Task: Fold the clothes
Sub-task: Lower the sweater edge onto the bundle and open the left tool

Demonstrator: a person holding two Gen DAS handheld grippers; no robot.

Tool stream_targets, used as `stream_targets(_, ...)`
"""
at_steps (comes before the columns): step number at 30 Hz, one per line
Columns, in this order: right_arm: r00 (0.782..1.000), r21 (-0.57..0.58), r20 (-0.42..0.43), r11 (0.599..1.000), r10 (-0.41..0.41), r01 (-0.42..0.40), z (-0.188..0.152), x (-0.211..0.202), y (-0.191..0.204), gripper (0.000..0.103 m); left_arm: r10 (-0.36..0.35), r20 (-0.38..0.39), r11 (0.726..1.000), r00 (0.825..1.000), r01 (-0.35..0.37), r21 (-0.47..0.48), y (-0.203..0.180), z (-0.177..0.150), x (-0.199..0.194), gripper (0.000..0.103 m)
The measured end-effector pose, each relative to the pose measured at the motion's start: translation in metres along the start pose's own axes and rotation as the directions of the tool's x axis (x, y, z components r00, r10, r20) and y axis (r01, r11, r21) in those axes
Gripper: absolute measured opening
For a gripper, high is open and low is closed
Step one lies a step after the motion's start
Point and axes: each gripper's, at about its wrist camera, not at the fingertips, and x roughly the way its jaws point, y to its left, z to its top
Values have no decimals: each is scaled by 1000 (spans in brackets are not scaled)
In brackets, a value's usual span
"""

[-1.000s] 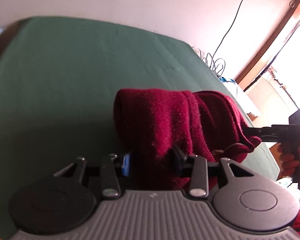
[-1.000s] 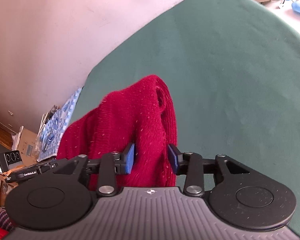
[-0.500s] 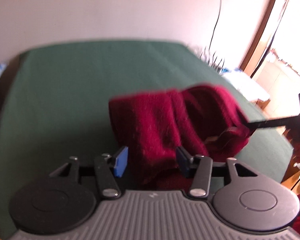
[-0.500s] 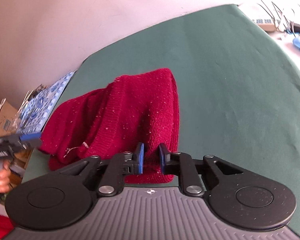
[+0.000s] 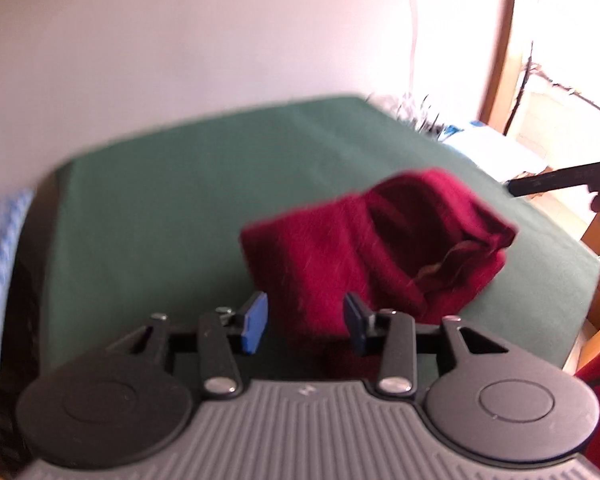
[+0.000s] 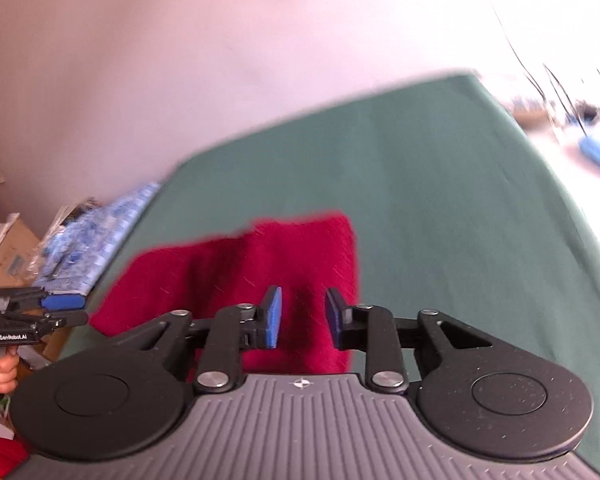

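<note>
A dark red knitted garment (image 5: pixel 380 248) lies in a loosely folded heap on the green table (image 5: pixel 160 200). My left gripper (image 5: pixel 304 328) is open, its blue pads apart on either side of the heap's near edge without pinching it. From the right wrist view the same garment (image 6: pixel 240 272) spreads flat and blurred on the table (image 6: pixel 440 184), and my right gripper (image 6: pixel 304 320) is open just above its near edge. The right gripper (image 5: pixel 516 188) shows as a dark bar at the far right. The left gripper (image 6: pixel 82 308) appears at the far left, held by a hand (image 6: pixel 2 372).
A blue patterned cloth (image 6: pixel 100 232) lies beside the table's left edge, with a cardboard box (image 6: pixel 8 248) and clutter behind it. Cables and a blue item (image 6: pixel 596 152) sit past the right end. A wooden door frame (image 5: pixel 500 40) and a bright opening stand to the right.
Both grippers have opened and let go of the red garment, then drawn back. The garment has dropped from its raised, draped shape onto the table.
</note>
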Motion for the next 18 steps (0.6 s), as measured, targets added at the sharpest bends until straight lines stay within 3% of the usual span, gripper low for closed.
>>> stream_targets(2, 999, -58, -25, 998, 29, -30, -2, 13, 16, 26, -39, 34, 999, 999, 39, 9, -8, 7, 2, 49)
stream_targets(7, 992, -196, -117, 979, 40, -62, -21, 51, 44, 25, -73, -72, 996, 995, 77, 53, -35, -6, 55, 49)
stream_targets(10, 980, -234, -192, 972, -44, -2, -34, 67, 43, 19, -63, -131, 996, 989, 70, 52, -37, -26, 75, 53)
stream_targets(18, 985, -242, -166, 970, -51, 9, -35, 54, 43, 18, -89, -136, 994, 987, 96, 47, -36, -27, 78, 55)
